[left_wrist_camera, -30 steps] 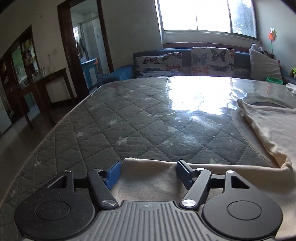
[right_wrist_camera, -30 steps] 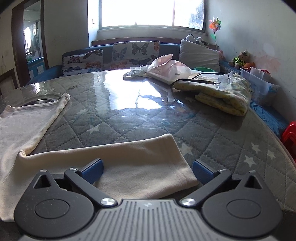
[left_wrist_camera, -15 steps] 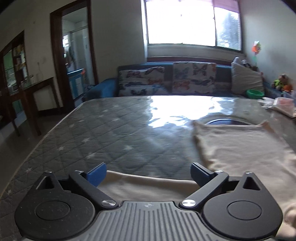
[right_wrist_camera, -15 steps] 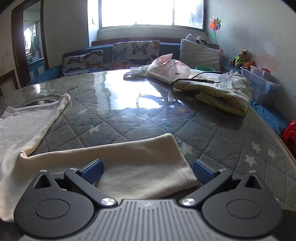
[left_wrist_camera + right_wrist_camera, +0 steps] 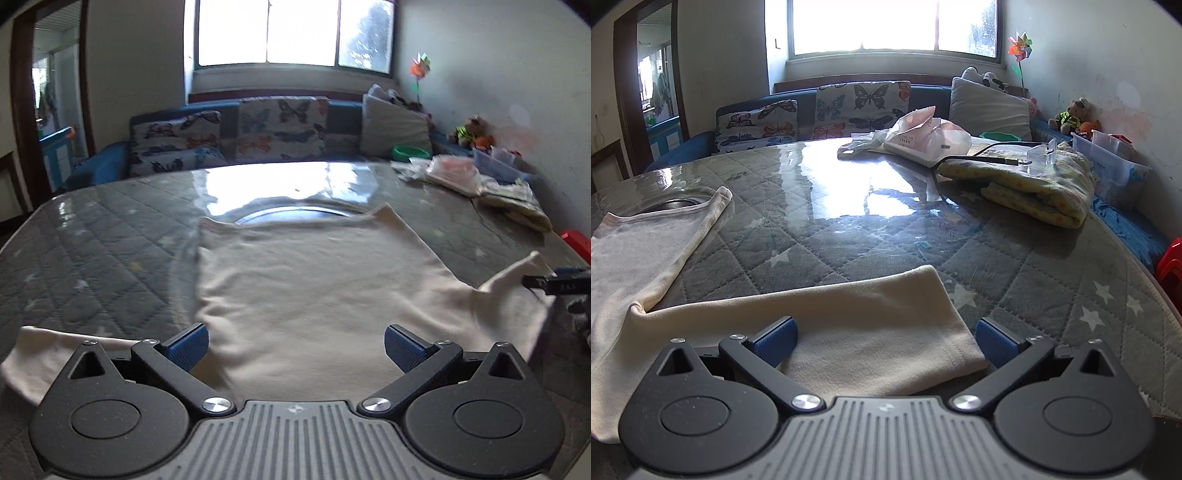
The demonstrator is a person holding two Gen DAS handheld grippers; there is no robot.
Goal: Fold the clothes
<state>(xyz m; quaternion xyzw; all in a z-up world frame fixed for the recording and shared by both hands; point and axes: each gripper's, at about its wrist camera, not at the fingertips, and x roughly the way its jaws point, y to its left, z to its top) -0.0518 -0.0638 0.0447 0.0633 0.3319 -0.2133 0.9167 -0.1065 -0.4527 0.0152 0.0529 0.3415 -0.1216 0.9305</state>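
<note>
The cream shirt (image 5: 314, 280) is lying soft and limp; its sleeve (image 5: 857, 314) edge is looking easiest to pinch. Left claw (image 5: 293, 347) and right claw (image 5: 884, 341) are gaping wide, gripping nothing.

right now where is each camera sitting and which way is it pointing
Left wrist: on the left gripper, low at the table's near edge, facing the window over the cream shirt; its open blue fingers show, and the right gripper at far right.
Right wrist: on the right gripper, over the shirt's sleeve, facing the yellow blanket; its open fingers show.
Shared: shirt, sofa, window.
</note>
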